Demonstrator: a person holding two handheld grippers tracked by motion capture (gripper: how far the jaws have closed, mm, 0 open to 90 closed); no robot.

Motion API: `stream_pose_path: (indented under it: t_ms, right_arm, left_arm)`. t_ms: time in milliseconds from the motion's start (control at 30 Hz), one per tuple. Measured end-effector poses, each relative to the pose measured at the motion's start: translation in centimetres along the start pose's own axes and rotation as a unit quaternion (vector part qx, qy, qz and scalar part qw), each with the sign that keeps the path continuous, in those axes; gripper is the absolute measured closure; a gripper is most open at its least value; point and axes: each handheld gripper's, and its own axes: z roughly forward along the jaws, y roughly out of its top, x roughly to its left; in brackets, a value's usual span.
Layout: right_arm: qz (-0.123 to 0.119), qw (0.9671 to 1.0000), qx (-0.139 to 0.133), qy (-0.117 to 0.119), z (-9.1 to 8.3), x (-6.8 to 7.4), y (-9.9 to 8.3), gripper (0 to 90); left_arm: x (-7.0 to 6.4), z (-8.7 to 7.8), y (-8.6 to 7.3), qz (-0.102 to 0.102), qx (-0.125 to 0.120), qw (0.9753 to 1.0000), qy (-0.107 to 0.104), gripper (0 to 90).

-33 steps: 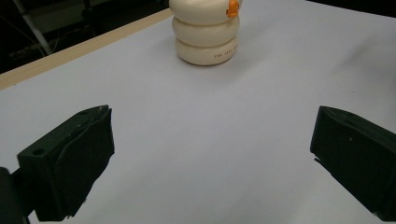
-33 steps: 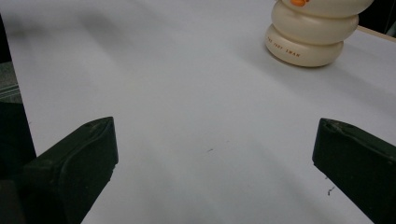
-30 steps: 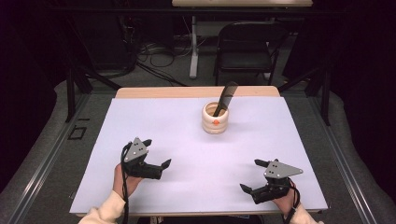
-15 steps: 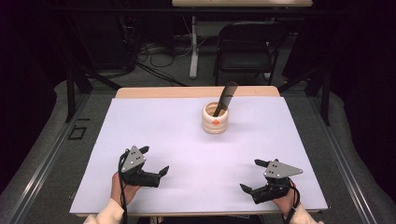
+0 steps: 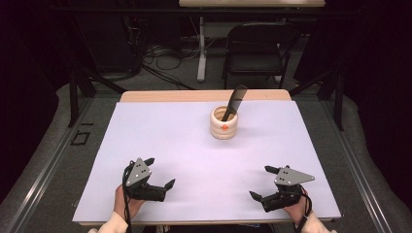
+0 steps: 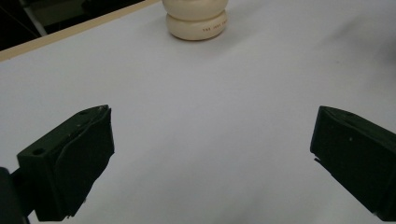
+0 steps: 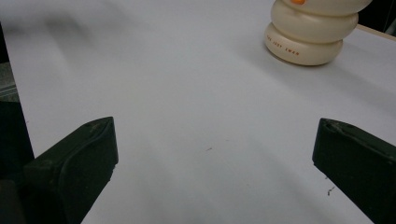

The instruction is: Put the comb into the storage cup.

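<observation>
A: The left gripper [image 5: 159, 173] has slid back toward the desk's [image 5: 194, 145] near edge at 7 o'clock, jaws spread, holding nothing.

B: And the right gripper [image 5: 266, 183]?

A: Unmoved at 5 o'clock, also spread and holding nothing. The cream holder [image 5: 225, 123] with the dark tool [image 5: 235, 101] stands at 12 o'clock, well apart from both.

B: So probably nothing is underway; the open desk between leaves free room to reach.

Black folding chair [image 5: 259, 53] behind table [image 5: 204, 96].
</observation>
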Motion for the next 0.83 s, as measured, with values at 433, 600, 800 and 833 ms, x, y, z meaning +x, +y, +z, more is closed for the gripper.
stream_pose_path:
  t_ms: [433, 600, 800, 833]
  right_arm:
    - [0.003, 1.0000, 0.002, 0.000, 0.0, 0.0, 0.0, 0.0]
    - [0.002, 1.0000, 0.002, 0.001, 0.0, 0.0, 0.0, 0.0]
    - [0.002, 1.0000, 0.002, 0.002, 0.0, 0.0, 0.0, 0.0]
    - [0.002, 1.0000, 0.002, 0.003, 0.0, 0.0, 0.0, 0.0]
  left_arm:
    - [-0.6, -1.1, -1.3, -0.003, 0.018, 0.9998, -0.002, 0.0]
    - [-0.9, -1.3, -1.8, -0.010, 0.030, 0.9994, -0.008, 0.0]
    - [-0.6, -1.4, -1.7, -0.009, 0.023, 0.9997, -0.010, 0.0]
    - [-0.5, -1.5, -1.7, -0.011, 0.018, 0.9997, -0.008, 0.0]
